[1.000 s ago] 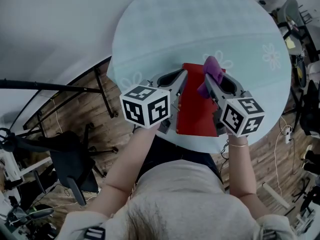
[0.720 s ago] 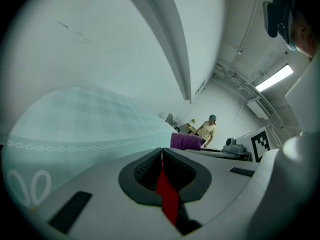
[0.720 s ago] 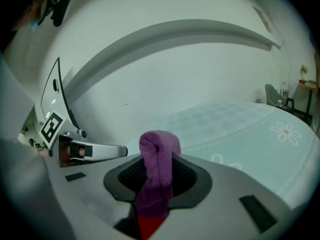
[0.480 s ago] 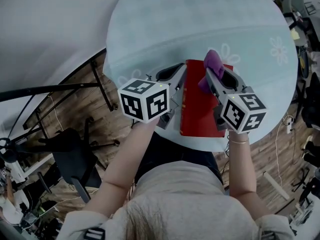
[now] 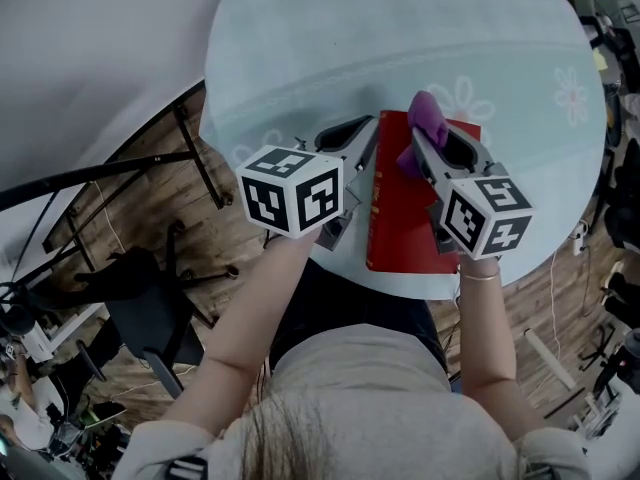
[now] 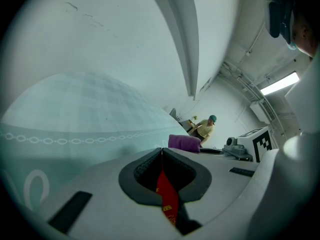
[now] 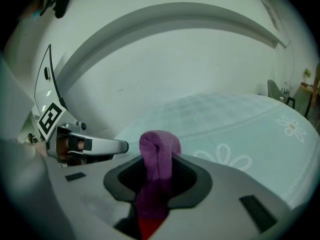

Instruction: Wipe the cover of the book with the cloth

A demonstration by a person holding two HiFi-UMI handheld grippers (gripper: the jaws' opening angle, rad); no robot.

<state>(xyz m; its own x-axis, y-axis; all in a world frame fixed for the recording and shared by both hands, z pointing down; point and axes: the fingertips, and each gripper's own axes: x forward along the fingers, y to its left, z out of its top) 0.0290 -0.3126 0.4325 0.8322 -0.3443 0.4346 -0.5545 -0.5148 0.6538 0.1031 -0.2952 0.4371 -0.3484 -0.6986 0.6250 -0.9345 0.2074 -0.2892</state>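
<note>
Head view shows the right gripper point(image 5: 414, 148), clamped on the cloth point(image 5: 428, 118), still at the book's point(image 5: 400, 223) far end while the left gripper point(image 5: 367, 156) pinches its left edge, so wiping has barely advanced.

I'm finding nothing legible: gold print on the spine of the red book point(image 5: 395, 218) is showing too small, and the marker cubes point(image 5: 292, 190) beside it are carrying only square patterns.

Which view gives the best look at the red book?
The head view: the red book shows most of its cover, lying on the table. The left gripper view catches only a red sliver below its jaws; the right gripper view, a scrap under the purple cloth.
</note>
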